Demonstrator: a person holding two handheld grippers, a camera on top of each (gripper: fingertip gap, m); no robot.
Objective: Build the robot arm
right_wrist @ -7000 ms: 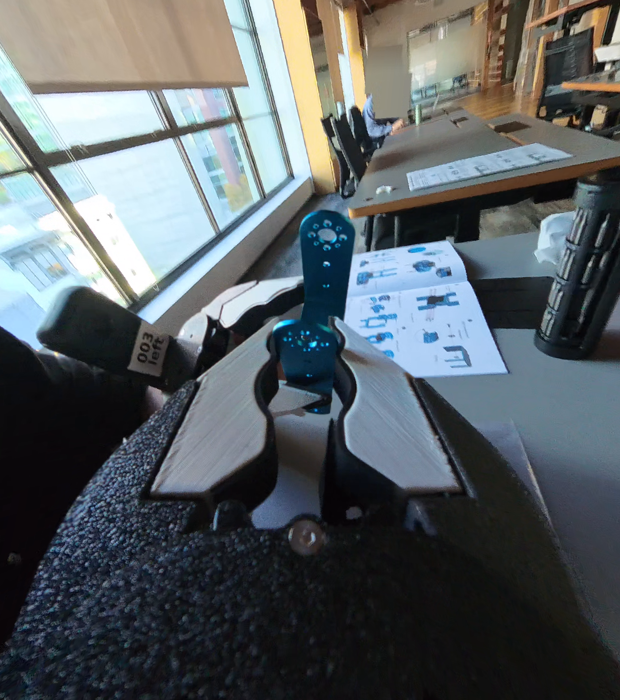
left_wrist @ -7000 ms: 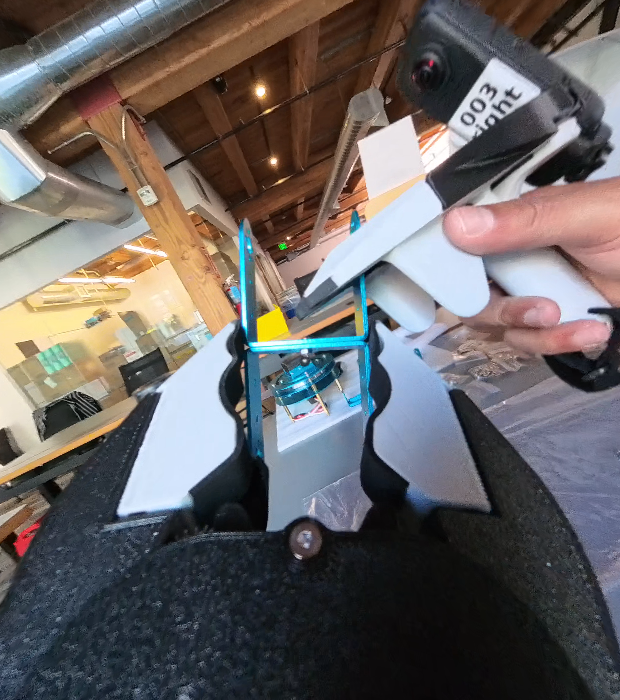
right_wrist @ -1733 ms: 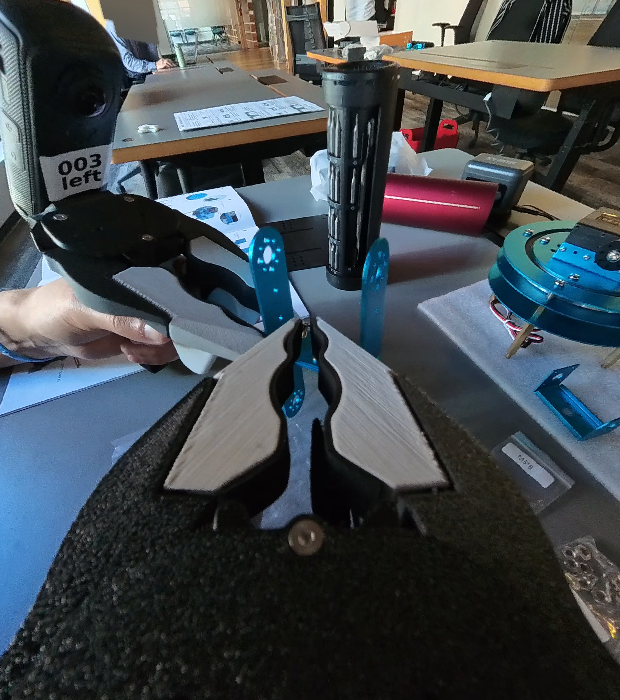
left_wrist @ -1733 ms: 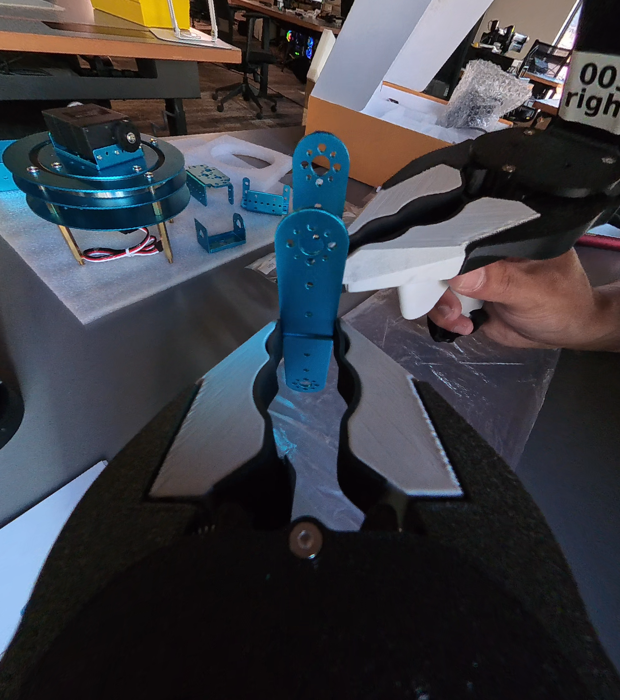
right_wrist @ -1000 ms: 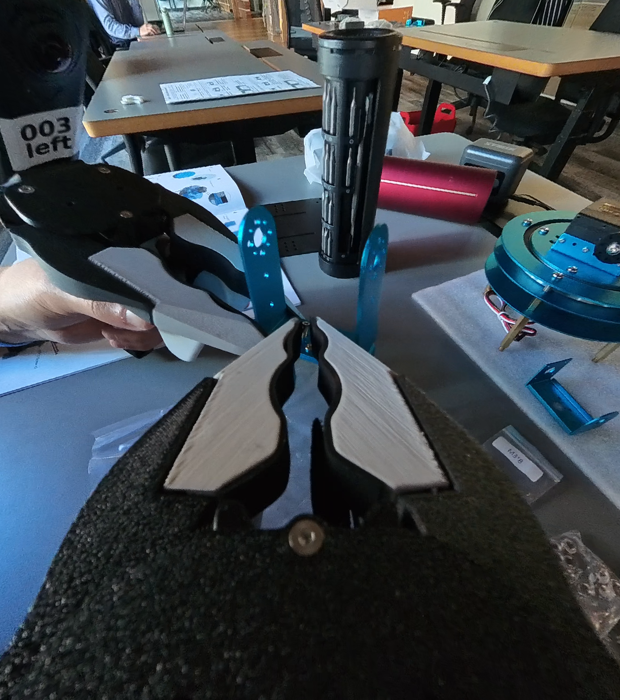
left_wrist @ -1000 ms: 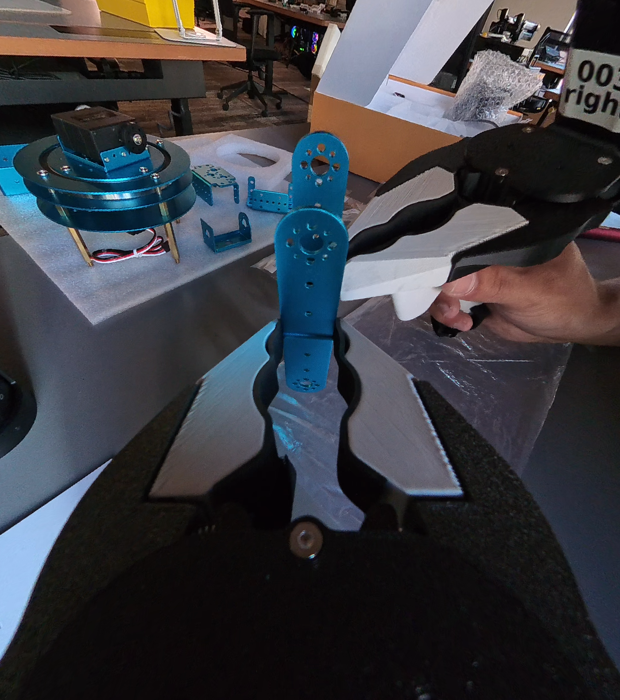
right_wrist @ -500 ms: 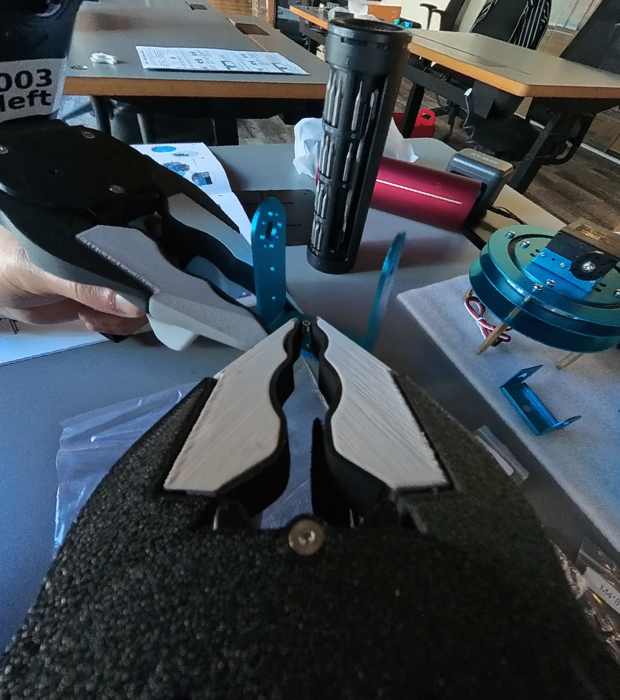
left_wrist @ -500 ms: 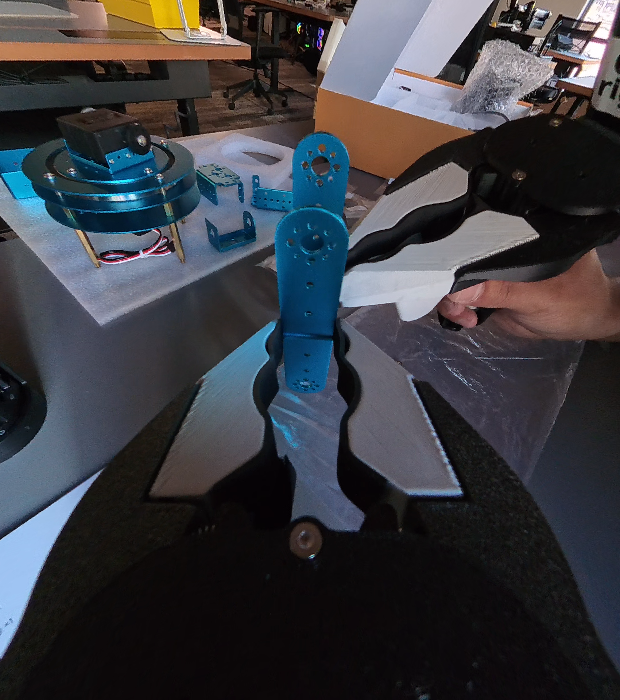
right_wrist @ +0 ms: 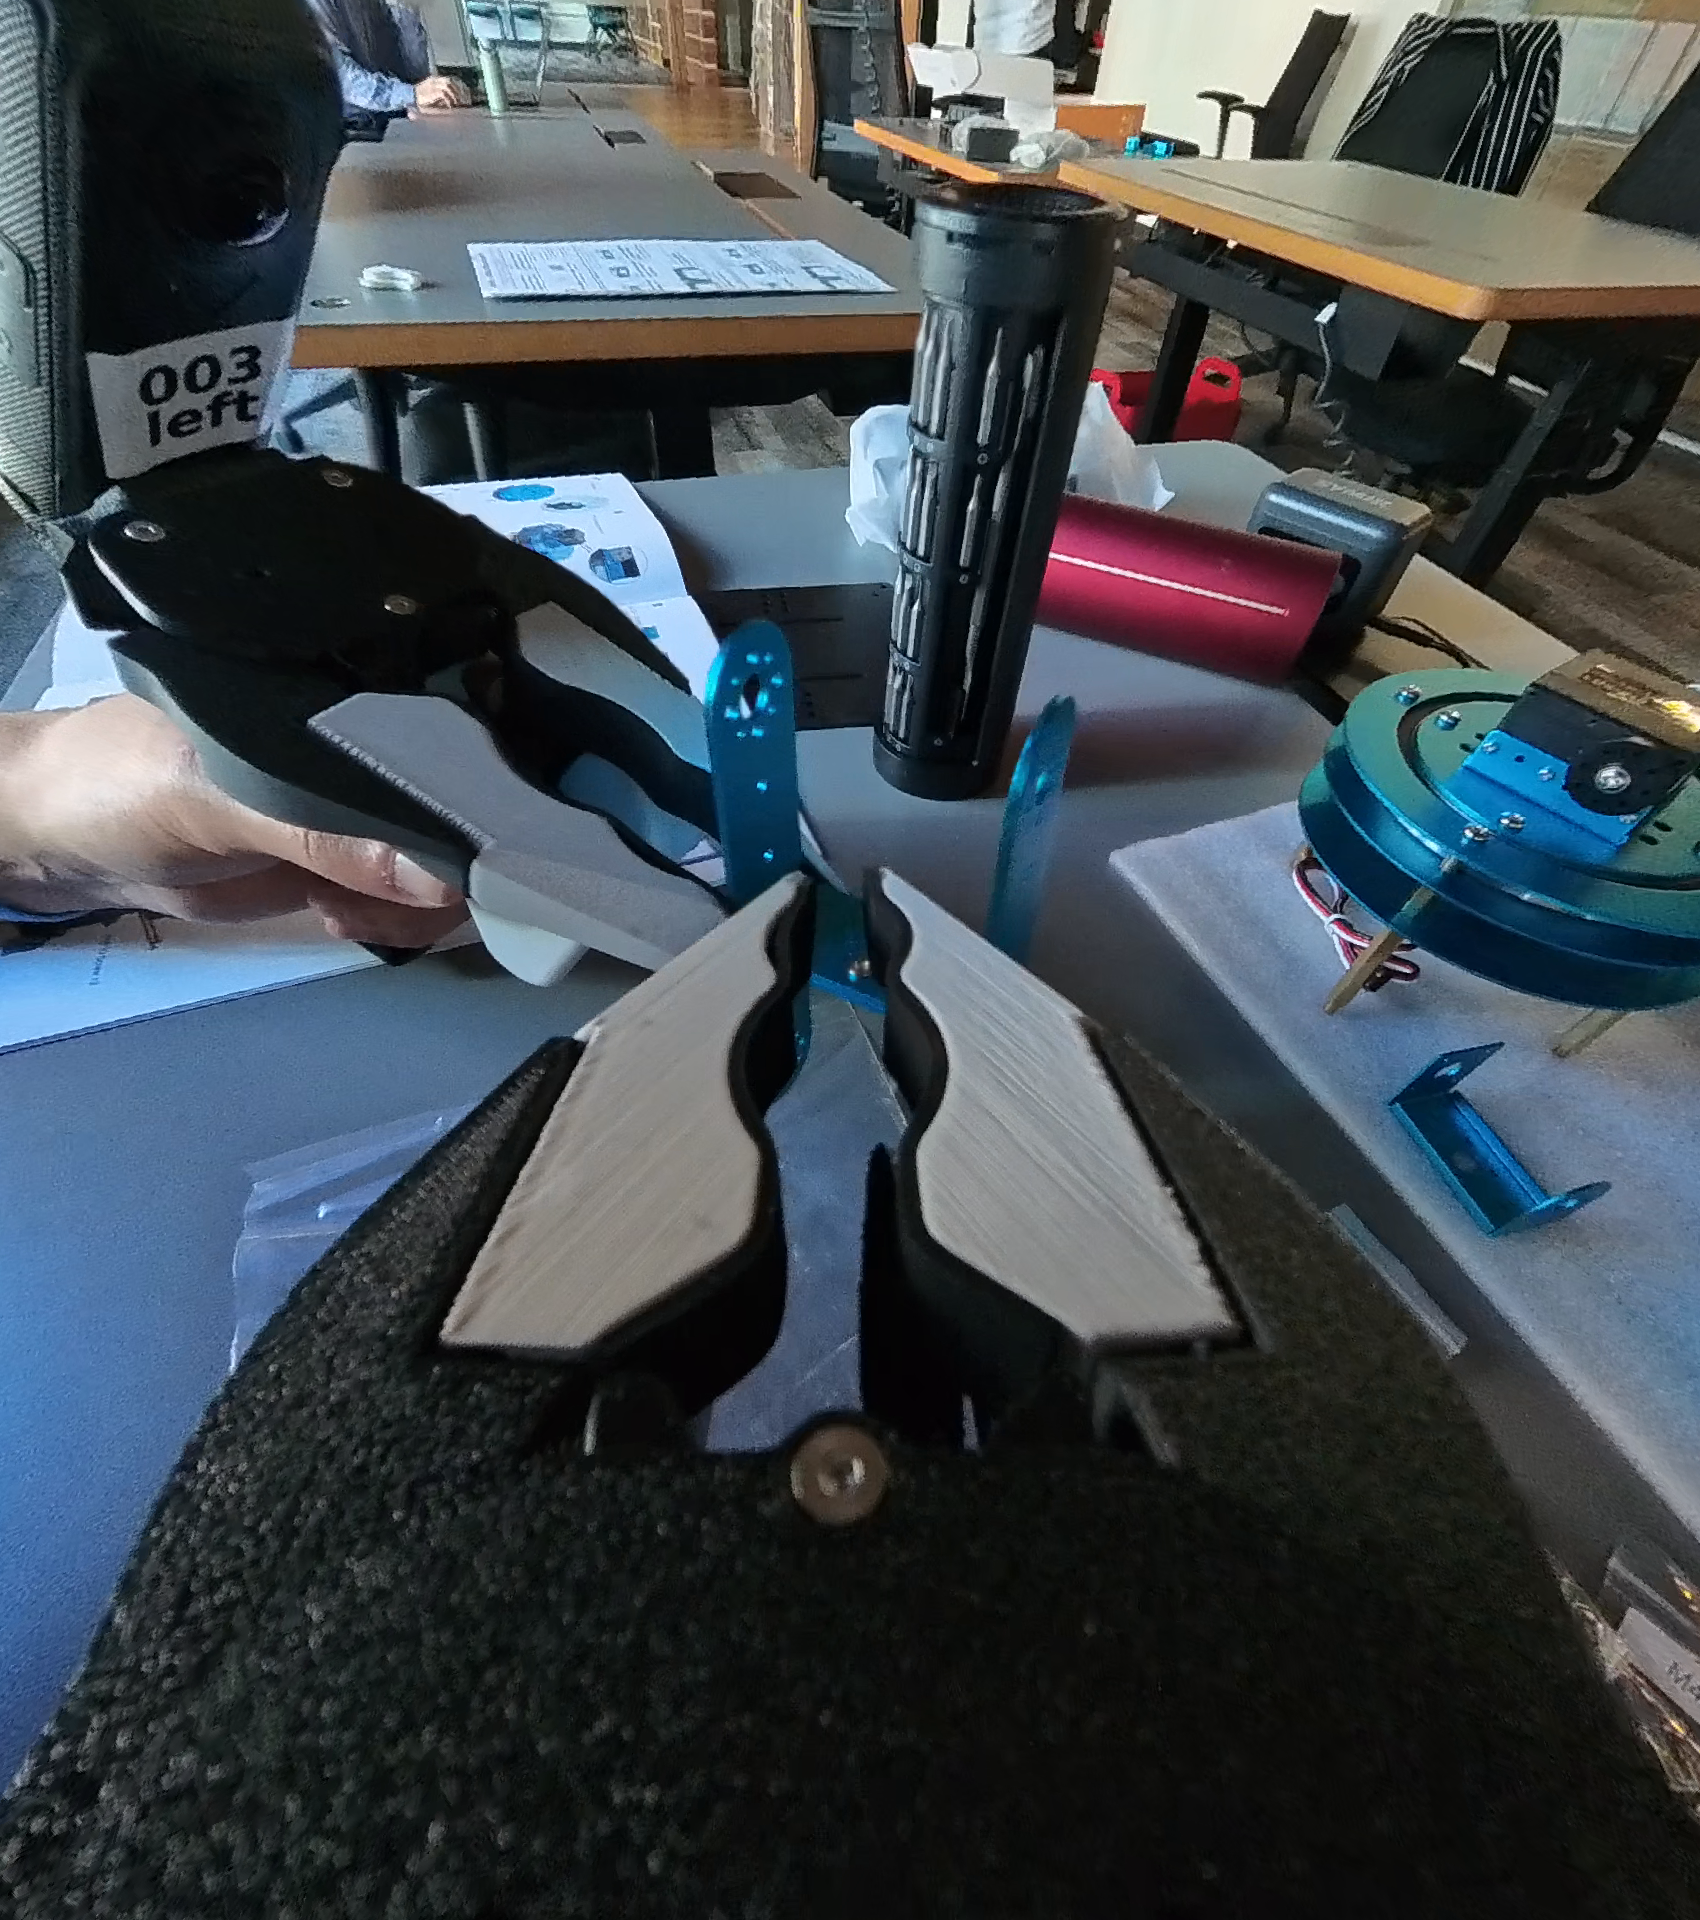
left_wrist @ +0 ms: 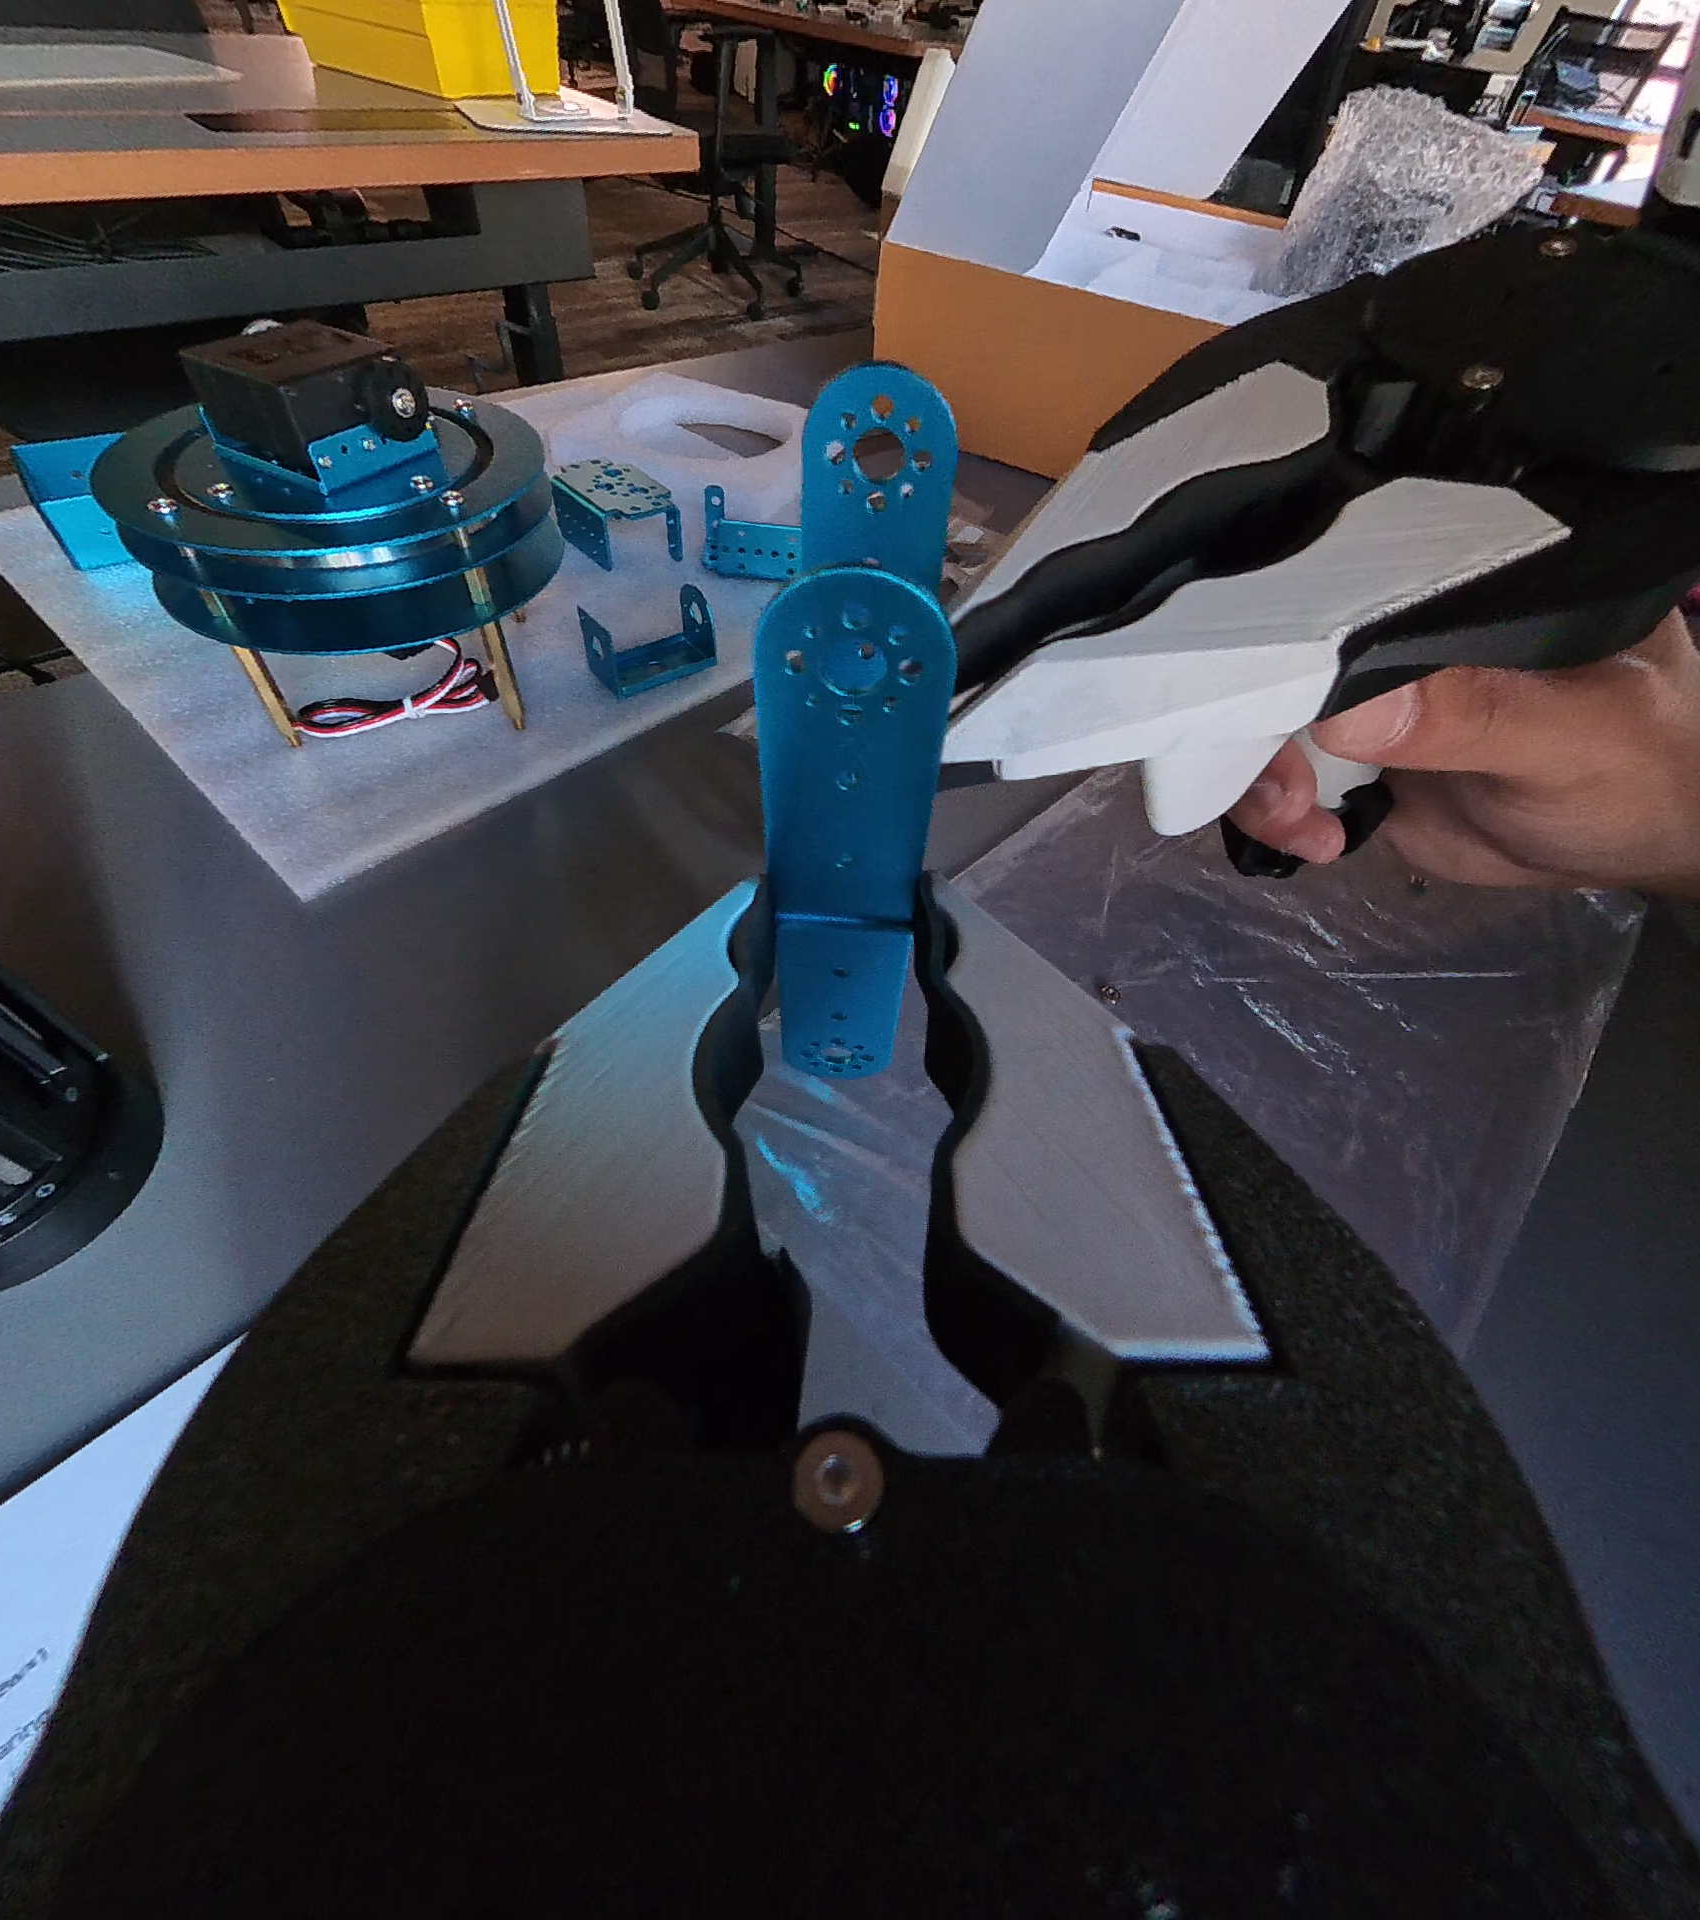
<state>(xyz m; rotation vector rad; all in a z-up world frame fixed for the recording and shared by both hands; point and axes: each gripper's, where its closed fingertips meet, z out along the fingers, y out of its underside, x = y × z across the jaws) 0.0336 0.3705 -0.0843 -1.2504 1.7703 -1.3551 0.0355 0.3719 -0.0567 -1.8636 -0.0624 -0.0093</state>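
A blue metal bracket (left_wrist: 851, 748) with two upright round-ended arms is held just above a clear plastic bag (left_wrist: 1293, 987) on the grey table. My left gripper (left_wrist: 841, 904) is shut on its base, with the near arm standing up between the fingertips. My right gripper (right_wrist: 841, 883) is shut on the same base from the side; both arms (right_wrist: 752, 769) rise just past its tips. The right gripper (left_wrist: 955, 686) also shows in the left wrist view, and the left gripper (right_wrist: 711, 831) in the right wrist view, each with a hand on its handle.
A blue round turntable with a black servo (left_wrist: 326, 520) and small blue brackets (left_wrist: 648, 655) lie on a white foam sheet (left_wrist: 410, 790). A black cylinder (right_wrist: 991, 499), a red cylinder (right_wrist: 1189, 592), a booklet (right_wrist: 565, 530) and an open cardboard box (left_wrist: 1012, 343) stand around. Left and right tips are no more than a few centimetres apart.
Seven seconds ago the bracket was held up toward the ceiling; now it is low over the table. Over the last second both grippers drifted slightly with it, and both grips are unchanged.
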